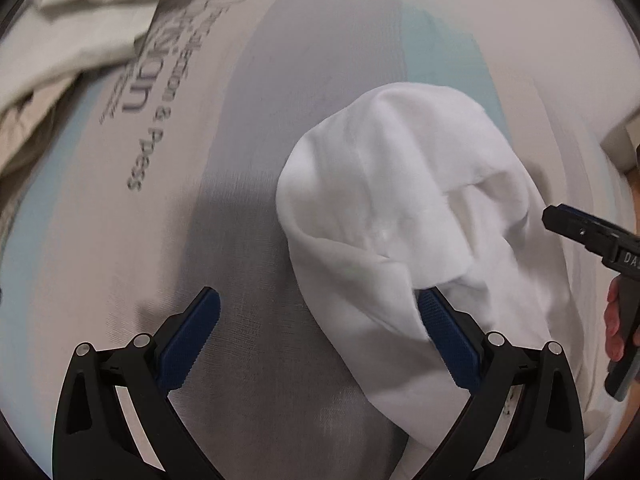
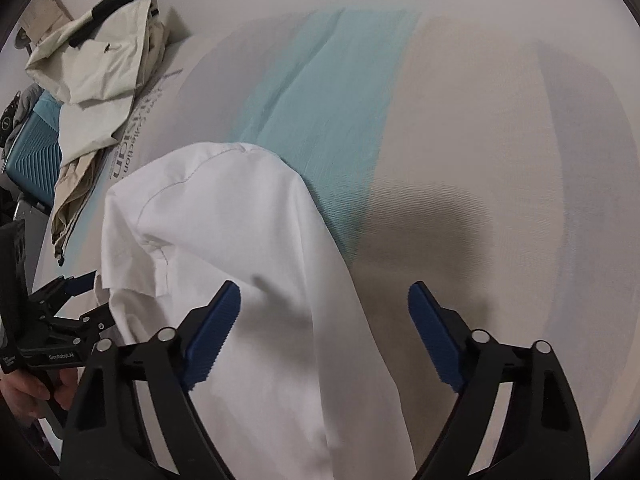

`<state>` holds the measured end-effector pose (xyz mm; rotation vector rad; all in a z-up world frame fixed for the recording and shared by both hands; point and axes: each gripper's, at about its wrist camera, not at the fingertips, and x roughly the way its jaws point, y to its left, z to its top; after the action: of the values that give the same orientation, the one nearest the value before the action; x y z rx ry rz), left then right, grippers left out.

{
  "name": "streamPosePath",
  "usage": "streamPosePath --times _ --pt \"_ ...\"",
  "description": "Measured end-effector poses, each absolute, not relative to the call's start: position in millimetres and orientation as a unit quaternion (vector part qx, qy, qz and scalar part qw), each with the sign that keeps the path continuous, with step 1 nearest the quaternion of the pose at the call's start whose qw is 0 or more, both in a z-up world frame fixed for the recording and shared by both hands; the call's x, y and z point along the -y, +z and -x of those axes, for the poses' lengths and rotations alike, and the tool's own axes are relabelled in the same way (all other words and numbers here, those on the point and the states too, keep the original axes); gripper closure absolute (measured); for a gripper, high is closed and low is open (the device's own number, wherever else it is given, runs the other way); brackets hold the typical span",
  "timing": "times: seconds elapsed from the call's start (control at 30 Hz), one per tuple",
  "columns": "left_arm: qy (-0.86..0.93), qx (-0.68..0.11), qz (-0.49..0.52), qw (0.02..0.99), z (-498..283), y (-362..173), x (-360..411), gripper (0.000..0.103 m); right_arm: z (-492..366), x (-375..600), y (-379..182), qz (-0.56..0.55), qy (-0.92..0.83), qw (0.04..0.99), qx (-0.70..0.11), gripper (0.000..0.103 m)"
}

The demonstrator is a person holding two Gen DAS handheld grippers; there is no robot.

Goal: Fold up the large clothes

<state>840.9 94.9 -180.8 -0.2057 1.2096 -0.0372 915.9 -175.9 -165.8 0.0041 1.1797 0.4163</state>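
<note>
Surface: a pale fabric-covered mattress (image 1: 120, 240) with a teal stripe (image 2: 320, 92) and grey printed lettering (image 1: 138, 92) carried everything; the picture was motion-blurred in places.
Garment: a large white cloth garment (image 1: 400, 200) lay bunched and rumpled on the mattress, its top edge over the teal stripe; in the right wrist view a stitched seam (image 2: 168, 184) ran across its upper part.
Left tool: the left tool (image 1: 320, 320), black-framed with blue ribbed pads (image 1: 192, 340), stood with its jaws spread wide; the right-hand pad touched a fold of the white garment, the left-hand pad hung over bare mattress; nothing was clamped between them.
Right tool: the right tool (image 2: 324, 320) was likewise wide apart; its left-hand blue pad (image 2: 212, 340) lay against the garment, the other pad over bare mattress; it gripped nothing.
Cross views: the right tool showed at the right edge of the left wrist view (image 1: 568, 224), held by a hand (image 1: 616, 320); the left tool appeared at the lower left of the right wrist view (image 2: 76, 300), just beside the garment's edge.
Other laundry: a heap of crumpled beige clothes (image 2: 96, 80) sat at the far left of the mattress, well apart from the white garment.
Beyond the bed: a teal ribbed case (image 2: 36, 160) stood past the mattress edge.
</note>
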Motion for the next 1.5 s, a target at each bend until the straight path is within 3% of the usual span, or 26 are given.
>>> streamPosePath --times 0.43,0.53,0.7,0.87,0.97,1.0,1.13,1.5 --pt "-0.031 -0.572 0.175 0.801 -865.2 -203.0 -107.3 0.007 -940.5 144.2 -186.1 0.016 0.219 0.783 -0.582 0.049" --pt "-0.023 -0.573 0.175 0.8 -869.3 -203.6 -108.8 0.018 -941.6 146.2 -188.3 0.008 0.211 0.782 -0.586 0.058" --pt "-0.02 -0.57 0.169 0.804 -871.0 -194.4 -107.9 0.057 -943.6 150.5 -187.3 -0.023 0.213 0.778 -0.59 0.077" --pt "-0.014 -0.568 0.147 0.81 -870.5 -189.7 -106.1 0.078 -938.9 151.2 -185.6 -0.029 0.213 0.78 -0.588 0.087" --pt "-0.012 -0.56 0.142 0.816 -866.3 -184.1 -105.8 0.084 -935.9 153.1 -182.2 -0.035 0.211 0.784 -0.583 0.091" --pt "-0.014 -0.556 0.137 0.819 -864.7 -182.0 -107.0 0.093 -934.8 154.1 -180.3 -0.038 0.21 0.786 -0.581 0.093" --pt "-0.033 -0.539 0.113 0.834 -850.0 -172.1 -92.1 0.095 -929.4 166.2 -170.6 -0.061 0.209 0.792 -0.57 0.097" --pt "-0.061 -0.486 0.073 0.869 -837.8 -120.1 -61.9 0.096 -899.6 195.2 -129.5 -0.108 0.216 0.809 -0.536 0.098"
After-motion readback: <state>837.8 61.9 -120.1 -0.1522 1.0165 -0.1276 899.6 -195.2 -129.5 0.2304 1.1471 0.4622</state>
